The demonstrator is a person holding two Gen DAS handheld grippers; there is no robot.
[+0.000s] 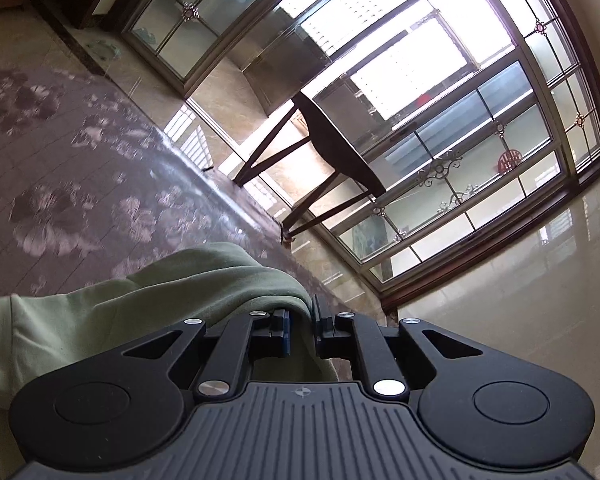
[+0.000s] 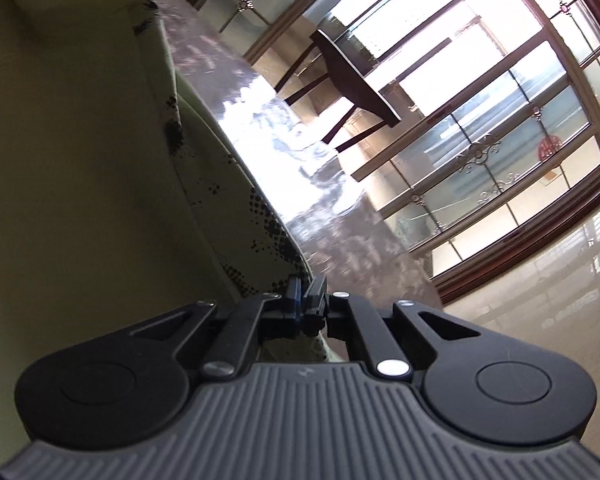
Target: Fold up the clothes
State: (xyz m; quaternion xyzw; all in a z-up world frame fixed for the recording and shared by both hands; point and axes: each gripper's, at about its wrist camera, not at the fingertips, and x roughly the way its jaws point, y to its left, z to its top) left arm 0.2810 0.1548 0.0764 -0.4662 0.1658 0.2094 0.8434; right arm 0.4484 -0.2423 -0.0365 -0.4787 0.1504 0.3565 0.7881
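Left gripper: My black two-finger left gripper sat at the bottom centre of its frame, its blue-padded fingers closed tight on a fold of the pale green cotton garment.

Garment, left view: The cloth rose in a soft hump from the lower left of the frame and draped over the pinch point, one edge trailing down between the fingers.

Right gripper: My black two-finger right gripper was clamped nearly together at the lower centre of its frame, gripping the hem of the same pale green garment, here printed with black dots.

Garment, right view: The fabric filled the whole left half of the frame, hanging close to the lens and in shadow.

Surface: A glossy purple floral tablecloth spread across the left of the left view, under the garment.

Background: A dark wooden chair stood at the middle of the frame before tall glass doors with ornate metal scrollwork, upper right, strongly backlit.
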